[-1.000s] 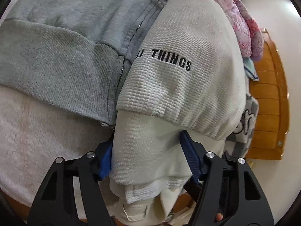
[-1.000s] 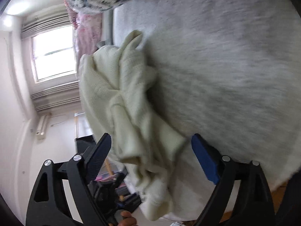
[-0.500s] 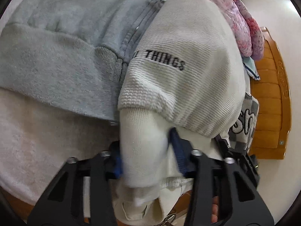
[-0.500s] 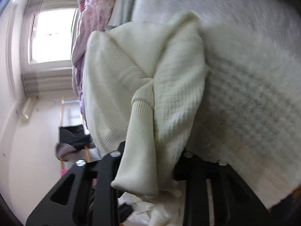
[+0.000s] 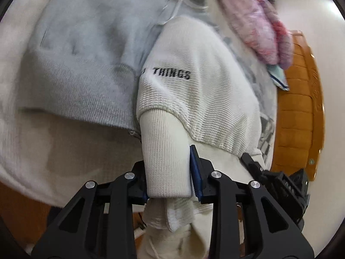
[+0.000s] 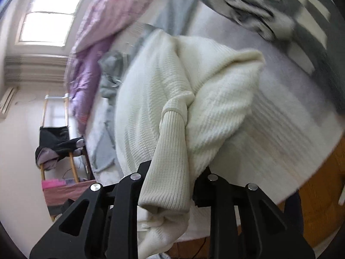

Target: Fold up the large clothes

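**Cream sweater clamped at both cuffs over the bed**

Cream sweater (image 5: 194, 99) is lying bunched on the bed (image 5: 64, 151), its waffle-knit body carrying black stitched lettering that reads "THINGS" near the sleeve end. The left gripper (image 5: 169, 172) is clamping a ribbed cuff (image 5: 166, 157) of that sweater: its two fingers (image 5: 195, 172) are pressing in on the cuff from either side, and the blue pad of the right-hand finger is showing against the knit. Below the fingers, more cream fabric is hanging down in loose folds.

In the right wrist view, the right gripper (image 6: 172, 179) is likewise closing on the sweater (image 6: 151, 99), gripping a ribbed cuff (image 6: 170, 161) that is running down between its black fingers (image 6: 138, 179). The sleeve above is twisting into a knot-like fold where it is meeting the sweater body, which is heaping up on the pale bed cover (image 6: 269, 146).

A grey zip hoodie (image 5: 90, 56) is lying just beside the sweater on the left, touching it along its ribbed hem. A pink and purple quilt (image 5: 258, 28) is lying farther back, and a grey-and-white patterned blanket (image 6: 280, 6) is lying blurred at the far side in the right view. An orange wooden bed board (image 5: 297, 112) is standing at the right edge. A bright window (image 6: 49, 17) and a wooden rack with dark clothes (image 6: 58, 142) are showing in the room behind.
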Motion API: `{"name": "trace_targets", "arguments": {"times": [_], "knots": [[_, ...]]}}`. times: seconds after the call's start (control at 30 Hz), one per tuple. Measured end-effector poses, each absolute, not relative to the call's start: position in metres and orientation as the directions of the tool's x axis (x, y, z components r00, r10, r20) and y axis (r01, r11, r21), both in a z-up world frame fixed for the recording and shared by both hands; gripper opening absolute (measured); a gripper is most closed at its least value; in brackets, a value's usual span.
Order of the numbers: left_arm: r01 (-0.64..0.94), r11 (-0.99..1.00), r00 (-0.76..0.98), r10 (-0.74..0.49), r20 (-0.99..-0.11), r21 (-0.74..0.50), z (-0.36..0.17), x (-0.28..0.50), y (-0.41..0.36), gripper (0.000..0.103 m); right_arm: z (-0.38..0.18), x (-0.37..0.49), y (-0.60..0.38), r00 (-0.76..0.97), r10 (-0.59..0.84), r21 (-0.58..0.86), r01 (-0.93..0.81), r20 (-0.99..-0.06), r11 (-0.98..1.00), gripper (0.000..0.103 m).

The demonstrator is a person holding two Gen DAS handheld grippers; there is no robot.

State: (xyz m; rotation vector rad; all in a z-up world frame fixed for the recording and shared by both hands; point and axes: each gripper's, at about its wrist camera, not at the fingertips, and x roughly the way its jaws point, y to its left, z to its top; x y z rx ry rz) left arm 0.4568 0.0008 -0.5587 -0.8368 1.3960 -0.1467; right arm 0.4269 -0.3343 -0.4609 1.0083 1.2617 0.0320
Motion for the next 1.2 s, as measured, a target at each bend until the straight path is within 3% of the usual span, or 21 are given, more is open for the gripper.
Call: {"name": "trace_targets", "arguments": {"times": [0.13,0.2,0.3,0.47,0.63,0.67,0.73,0.8,1.0,1.13,1.2], "knots": [[-0.460,0.697,0.137,-0.556,-0.819,-0.550,-0.593,0.447,0.000,0.029,-0.486,0.421,-0.335,0.307,0.491,0.569,0.579,-0.816,0.584,0.025],[-0.430,0.723,0.143,-0.538,-0.831,-0.541,-0.592,0.441,-0.006,0.030,-0.498,0.408,-0.341,0.304,0.490,0.565,0.590,-0.817,0.577,0.024],[-0.378,0.743,0.173,-0.530,-0.830,-0.553,-0.582,0.441,-0.013,0.021,-0.492,0.401,-0.343,0.336,0.480,0.583,0.540,-0.810,0.606,0.016],[-0.304,0.726,0.242,-0.568,-0.787,-0.617,-0.549,0.445,-0.009,0.017,-0.469,0.407,-0.348,0.426,0.516,0.669,0.462,-0.744,0.583,0.015],[-0.329,0.678,0.250,-0.609,-0.753,-0.657,-0.547,0.459,-0.008,0.018,-0.483,0.431,-0.357,0.451,0.551,0.708,0.519,-0.702,0.478,0.021],[-0.340,0.667,0.243,-0.619,-0.747,-0.663,-0.552,0.462,-0.009,0.018,-0.490,0.434,-0.358,0.458,0.554,0.714,0.531,-0.695,0.456,0.022],[-0.355,0.648,0.235,-0.636,-0.735,-0.674,-0.562,0.463,-0.009,0.021,-0.504,0.435,-0.360,0.471,0.565,0.725,0.557,-0.677,0.405,0.038],[-0.396,0.631,0.213,-0.644,-0.735,-0.667,-0.578,0.462,-0.010,0.023,-0.514,0.431,-0.363,0.471,0.568,0.724,0.572,-0.675,0.385,0.043],[-0.459,0.632,0.182,-0.621,-0.763,-0.624,-0.616,0.458,-0.008,0.032,-0.545,0.421,-0.365,0.433,0.533,0.660,0.655,-0.726,0.368,0.046],[-0.492,0.632,0.174,-0.603,-0.779,-0.599,-0.637,0.456,-0.006,0.042,-0.565,0.418,-0.365,0.444,0.555,0.680,0.646,-0.704,0.346,0.046],[-0.487,0.640,0.169,-0.599,-0.783,-0.595,-0.639,0.458,-0.006,0.045,-0.566,0.419,-0.366,0.454,0.558,0.693,0.631,-0.695,0.349,0.037]]}}
